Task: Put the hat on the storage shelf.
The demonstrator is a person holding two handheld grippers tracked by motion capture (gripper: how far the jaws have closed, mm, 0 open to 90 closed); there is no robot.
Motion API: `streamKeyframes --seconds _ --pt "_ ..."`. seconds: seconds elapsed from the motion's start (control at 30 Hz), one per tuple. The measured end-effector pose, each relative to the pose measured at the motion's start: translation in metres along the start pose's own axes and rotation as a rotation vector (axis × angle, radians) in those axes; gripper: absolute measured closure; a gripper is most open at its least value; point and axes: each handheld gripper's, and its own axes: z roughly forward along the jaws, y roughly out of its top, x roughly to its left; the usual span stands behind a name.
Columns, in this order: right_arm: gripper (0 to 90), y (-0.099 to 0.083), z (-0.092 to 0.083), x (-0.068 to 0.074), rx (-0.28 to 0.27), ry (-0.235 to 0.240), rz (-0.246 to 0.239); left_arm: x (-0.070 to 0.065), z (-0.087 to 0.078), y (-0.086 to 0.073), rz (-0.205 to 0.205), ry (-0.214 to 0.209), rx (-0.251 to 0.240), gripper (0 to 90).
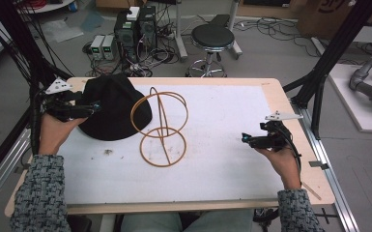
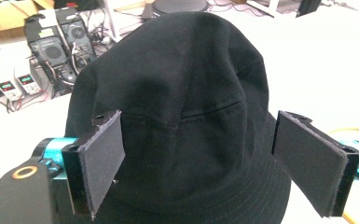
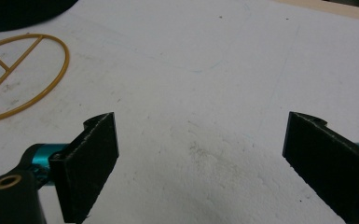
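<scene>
Hat, black cloth bucket type, lay directly ahead of the left gripper, between its wide-spread jaws. Judged soft, light, collapsible; brim or crown fold offered best hold. Right gripper stood wide, unladen.

Your black hat is a soft cloth bucket type: rounded crown up, stitched seam where the crown meets a downturned brim. It sits on the white mat at the table's far left, brim flat on the surface. Crown is slightly dented on one side, seen in the left gripper view. Its right edge lies just beside the gold wire stand, partly behind the stand's upper ring.
</scene>
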Motion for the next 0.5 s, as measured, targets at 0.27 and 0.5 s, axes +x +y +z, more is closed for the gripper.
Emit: streamKeyframes --seconds 0.27,0.5 --pt "10.1 -0.007 -0.007 0.005 0.003 0.0 -0.022 0.004 0.013 0.016 0.037 -0.011 0.046 17.9" --pt "10.1 -0.015 -0.008 0.006 0.014 0.006 -0.015 0.011 0.021 0.034 0.055 -0.01 0.047 17.9"
